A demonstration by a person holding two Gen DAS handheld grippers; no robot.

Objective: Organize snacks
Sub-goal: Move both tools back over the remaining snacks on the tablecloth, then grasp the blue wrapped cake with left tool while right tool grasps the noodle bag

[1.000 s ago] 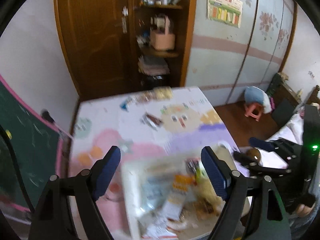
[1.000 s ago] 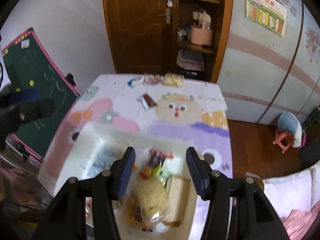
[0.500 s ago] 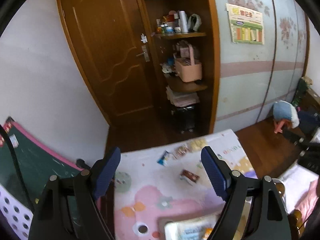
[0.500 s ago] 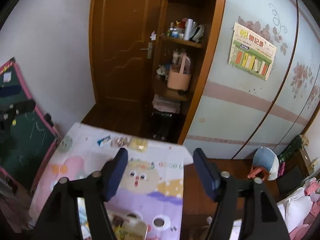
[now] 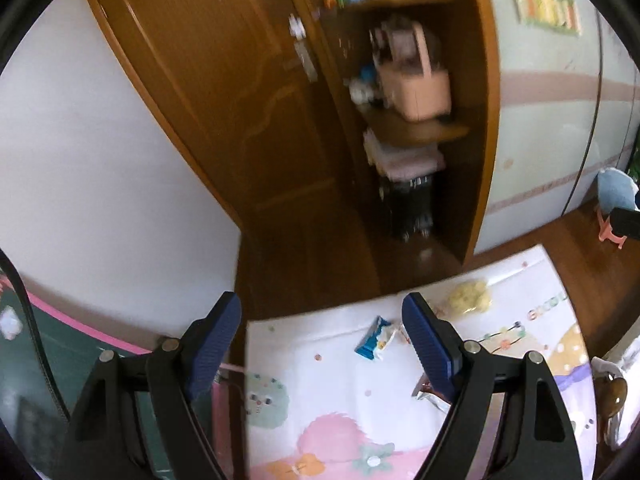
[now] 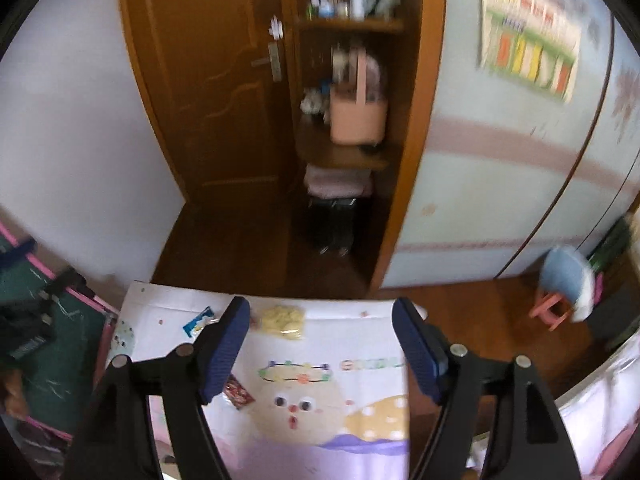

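Loose snacks lie at the far end of a table with a cartoon-print cloth [image 5: 340, 392]. A blue-and-white packet [image 5: 374, 338] shows in the left wrist view and again in the right wrist view [image 6: 198, 322]. A yellow bag [image 5: 469, 299] lies to its right, also seen in the right wrist view [image 6: 282, 320]. A dark red packet [image 6: 238, 392] lies nearer, partly hidden behind my left gripper's right finger [image 5: 430, 394]. My left gripper [image 5: 322, 346] and right gripper [image 6: 322, 350] are both open, empty and held above the table.
A wooden door [image 6: 208, 92] and an open shelf with a pink basket [image 6: 358, 114] stand beyond the table. A green chalkboard [image 5: 52, 364] leans at the left. A small pink stool [image 6: 554, 308] stands on the floor at the right.
Both grippers tilted up from the white tray of snacks, which has dropped out of view, then swung back down toward the table's far end. Both stayed open.
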